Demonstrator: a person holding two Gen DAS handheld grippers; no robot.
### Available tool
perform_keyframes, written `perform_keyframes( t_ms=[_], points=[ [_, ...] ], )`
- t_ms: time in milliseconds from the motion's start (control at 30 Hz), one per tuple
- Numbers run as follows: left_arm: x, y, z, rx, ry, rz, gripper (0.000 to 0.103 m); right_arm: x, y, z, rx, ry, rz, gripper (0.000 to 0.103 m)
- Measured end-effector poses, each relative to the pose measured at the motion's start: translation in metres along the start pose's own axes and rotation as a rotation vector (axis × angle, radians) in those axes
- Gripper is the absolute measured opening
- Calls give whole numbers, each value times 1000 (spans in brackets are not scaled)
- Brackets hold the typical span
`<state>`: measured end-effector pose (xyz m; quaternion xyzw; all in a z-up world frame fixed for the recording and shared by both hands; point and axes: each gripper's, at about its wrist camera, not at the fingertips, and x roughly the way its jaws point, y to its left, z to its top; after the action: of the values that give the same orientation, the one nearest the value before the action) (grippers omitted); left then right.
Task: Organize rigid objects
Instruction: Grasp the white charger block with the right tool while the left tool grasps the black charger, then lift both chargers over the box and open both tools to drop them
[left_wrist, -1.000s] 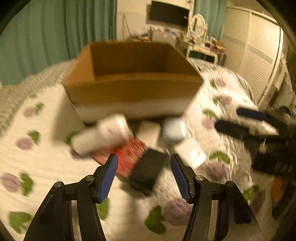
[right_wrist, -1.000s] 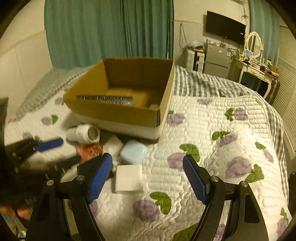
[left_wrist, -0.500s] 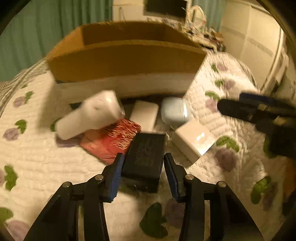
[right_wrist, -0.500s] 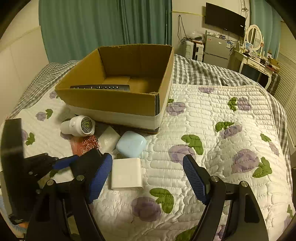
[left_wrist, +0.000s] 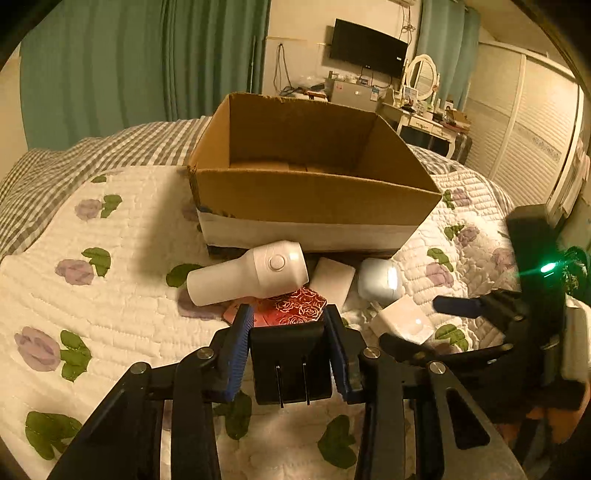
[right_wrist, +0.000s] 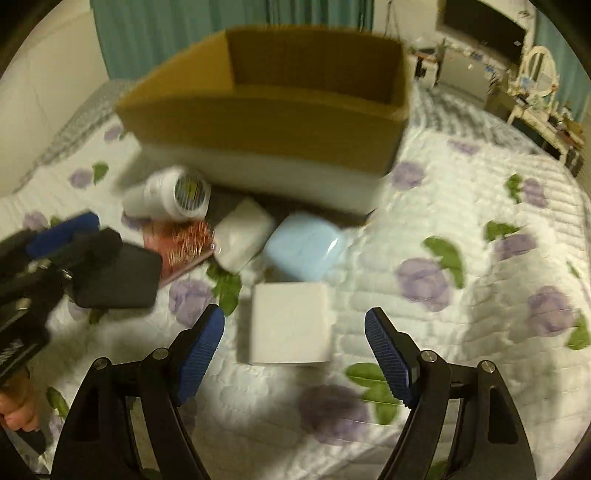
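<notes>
My left gripper (left_wrist: 290, 345) is shut on a black charger block (left_wrist: 290, 363) and holds it lifted above the quilt; it also shows in the right wrist view (right_wrist: 118, 277). My right gripper (right_wrist: 293, 349) is open just above a white square box (right_wrist: 290, 323). In front of the open cardboard box (left_wrist: 314, 195) lie a white bottle-shaped device (left_wrist: 251, 273), a red rose-patterned card (left_wrist: 295, 310), a white case (left_wrist: 332, 282) and a light blue case (right_wrist: 304, 251).
The objects lie on a floral quilted bed (left_wrist: 110, 258). Green curtains (left_wrist: 129, 62) hang behind the bed. A desk with a mirror (left_wrist: 424, 103) stands at the far right. The right gripper (left_wrist: 480, 325) shows at the right of the left wrist view.
My left gripper closed on the black charger block and lifted it off the pile. My right gripper dropped lower and closer over the white square box.
</notes>
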<state>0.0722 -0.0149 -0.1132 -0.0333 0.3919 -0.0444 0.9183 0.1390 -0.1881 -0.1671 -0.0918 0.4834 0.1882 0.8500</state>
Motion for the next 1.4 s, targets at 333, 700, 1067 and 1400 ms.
perform_keyframes(
  t_ms=[333,700,1067,1400],
  points=[
    [-20,0,3,-38,-16,-27,39,-3,7,-3,-17,-9,-39,50],
    [-84,-13,81,-30,-183,-92,39,-118,-13,26,71,-296,41,50],
    [6,-19,180,78,-182,-21,39,-106,-34,139,6,-382,25,50],
    [98,-7,183,142,-101,30,39,-17,-49,182,-54,-284,6,50]
  ],
)
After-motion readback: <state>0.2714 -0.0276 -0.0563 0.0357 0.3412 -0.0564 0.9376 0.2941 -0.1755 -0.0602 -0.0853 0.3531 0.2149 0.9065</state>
